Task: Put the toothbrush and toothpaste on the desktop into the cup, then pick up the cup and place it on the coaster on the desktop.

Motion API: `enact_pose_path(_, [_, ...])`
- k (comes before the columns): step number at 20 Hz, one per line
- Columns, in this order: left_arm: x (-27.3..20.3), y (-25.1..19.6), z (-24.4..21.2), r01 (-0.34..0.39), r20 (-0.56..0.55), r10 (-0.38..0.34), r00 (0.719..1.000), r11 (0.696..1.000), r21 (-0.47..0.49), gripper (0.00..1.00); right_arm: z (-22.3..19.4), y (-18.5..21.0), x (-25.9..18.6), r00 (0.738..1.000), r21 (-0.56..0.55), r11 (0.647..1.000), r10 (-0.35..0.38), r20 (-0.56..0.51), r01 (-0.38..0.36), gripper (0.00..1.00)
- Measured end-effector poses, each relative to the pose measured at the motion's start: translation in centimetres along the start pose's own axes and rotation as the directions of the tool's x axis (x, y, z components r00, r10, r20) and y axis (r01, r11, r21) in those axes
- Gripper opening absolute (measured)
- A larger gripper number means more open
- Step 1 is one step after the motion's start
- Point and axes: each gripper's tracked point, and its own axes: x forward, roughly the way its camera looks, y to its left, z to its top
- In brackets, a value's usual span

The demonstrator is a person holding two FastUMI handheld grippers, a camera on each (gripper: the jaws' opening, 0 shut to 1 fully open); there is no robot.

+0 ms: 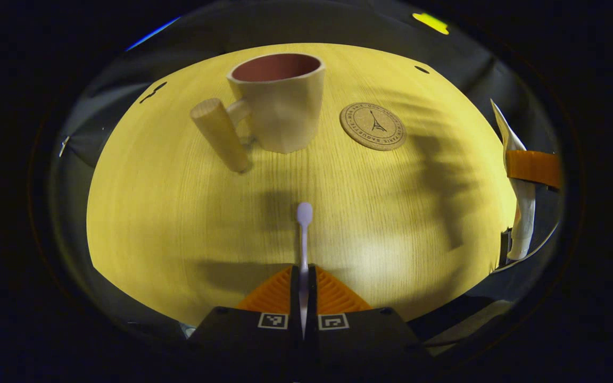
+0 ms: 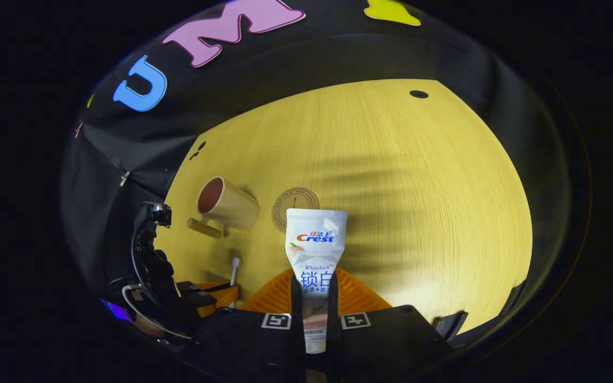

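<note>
Wood desktop [image 1: 179,213] under booth light | our left gripper [image 1: 303,276] pinches toothbrush [image 1: 304,234], long axis pointing ahead at cup [image 1: 280,101], mouth up, well apart | right gripper [image 2: 314,298] clamps toothpaste [image 2: 314,250] upright, farther off | coaster [image 1: 373,126] beside cup

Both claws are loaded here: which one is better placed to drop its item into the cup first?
Left, probably. The left claw holds the toothbrush pointing toward the cup, close ahead. The right claw, holding the toothpaste, sees that cup smaller and off to the side.
</note>
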Motion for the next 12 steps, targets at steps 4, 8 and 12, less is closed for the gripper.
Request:
enact_pose_path(4, [-3.2,0.5,1.5,0.058,0.091,-0.053,0.994,0.997,-0.052,0.06,3.1,3.8,-1.3,0.992,-0.039,0.996,0.079,0.101,-0.076,0.19])
enact_pose_path(8, [-8.1,1.8,3.4,0.124,0.222,-0.098,0.970,0.987,-0.103,0.06,8.0,9.2,-2.4,0.954,-0.139,0.976,0.197,0.225,-0.168,0.19])
enact_pose_path(12, [-11.7,3.7,3.3,0.135,0.276,-0.079,0.958,0.973,-0.189,0.06,12.3,14.6,-3.0,0.880,-0.239,0.931,0.345,0.326,-0.277,0.18])
